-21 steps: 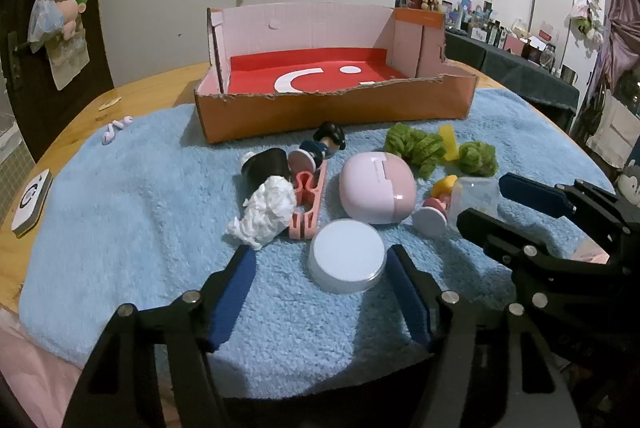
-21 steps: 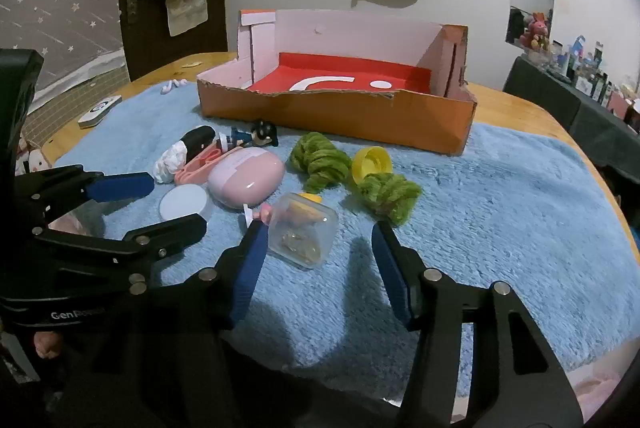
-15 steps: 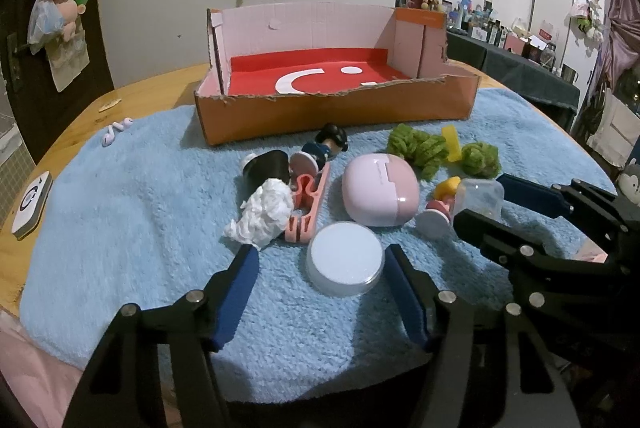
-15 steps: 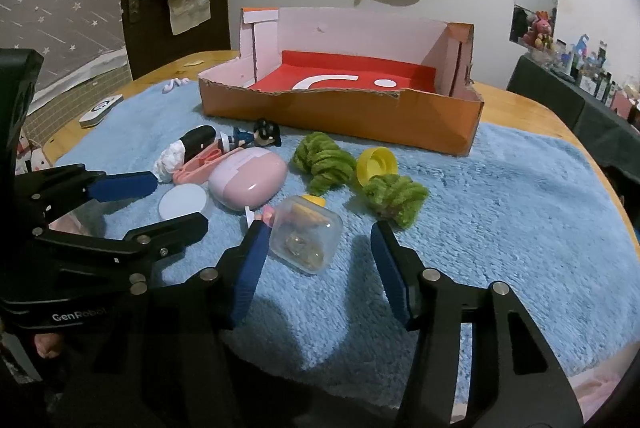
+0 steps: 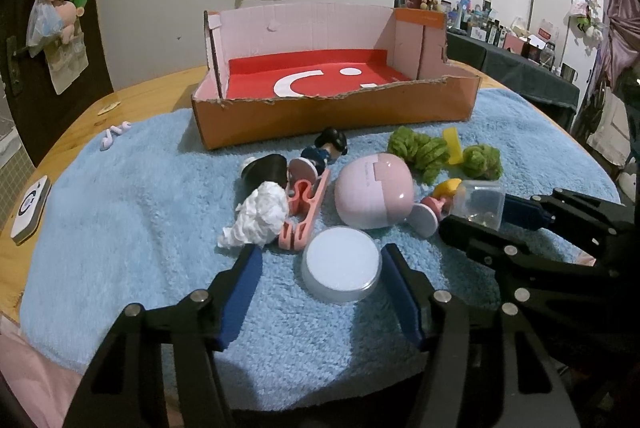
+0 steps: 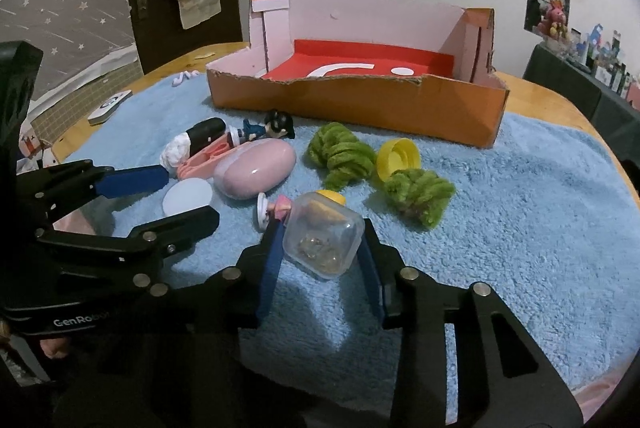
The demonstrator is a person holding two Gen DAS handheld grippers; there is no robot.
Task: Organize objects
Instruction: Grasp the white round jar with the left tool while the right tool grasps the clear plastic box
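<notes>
An open orange cardboard box (image 5: 332, 118) with a red floor stands at the back of a blue towel (image 5: 140, 208). My left gripper (image 5: 320, 268) is open, its fingers on either side of a round pale-blue lid (image 5: 340, 264). My right gripper (image 6: 320, 252) has closed in on a clear plastic jar (image 6: 324, 240), its blue pads touching the jar's sides. A pink oval case (image 5: 374, 190), pink clip (image 5: 304, 212), crumpled white tissue (image 5: 260, 216), black cap (image 5: 266, 170), small figurine (image 5: 326, 148), green yarn bundles (image 5: 420, 152) and a yellow cap (image 6: 398, 158) lie between.
A white remote (image 5: 30, 208) and white earbuds (image 5: 114, 134) lie at the table's left. A second figurine with a pink base (image 6: 272, 210) lies against the jar. Bags hang on the wall behind the box.
Both grippers moved forward. The right fingers narrowed from well apart onto the clear jar. The left fingers now flank the pale-blue lid.
</notes>
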